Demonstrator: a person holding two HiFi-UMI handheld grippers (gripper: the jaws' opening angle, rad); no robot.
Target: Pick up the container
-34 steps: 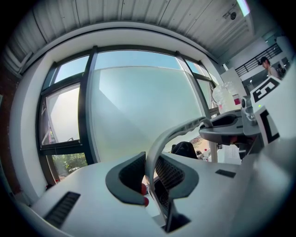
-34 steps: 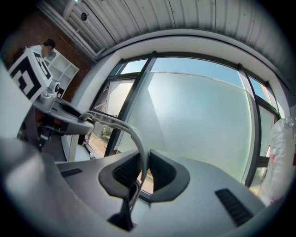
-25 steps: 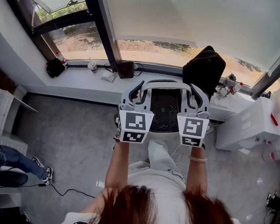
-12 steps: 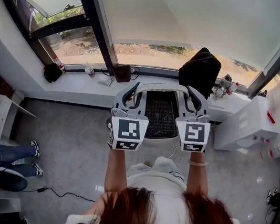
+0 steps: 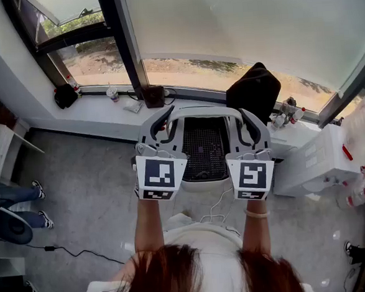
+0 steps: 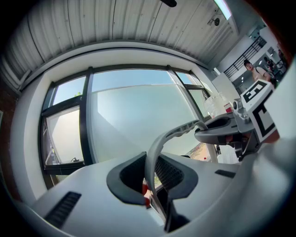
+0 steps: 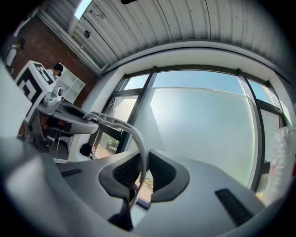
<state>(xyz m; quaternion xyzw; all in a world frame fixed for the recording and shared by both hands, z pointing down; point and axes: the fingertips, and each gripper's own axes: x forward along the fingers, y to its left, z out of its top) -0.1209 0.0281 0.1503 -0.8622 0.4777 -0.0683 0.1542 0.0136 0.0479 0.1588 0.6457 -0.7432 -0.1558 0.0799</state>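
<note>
Near end of the container (image 5: 209, 148) is hidden behind the left gripper (image 5: 162, 126) and right gripper (image 5: 251, 124) — white, dark mesh bottom, arched handle (image 5: 202, 111), held up near the windowsill (image 5: 105, 107). Left jaws just tightened on the handle, right ones clamp it too.

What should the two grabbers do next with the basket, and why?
Probably raise both together and level. The left gripper and the right gripper are each shut on the white rim of the container at opposite sides, so uneven lifting could tilt it.

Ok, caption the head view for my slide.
Left gripper and right gripper each clamp the arched handle of the white container over the grey floor.
</note>
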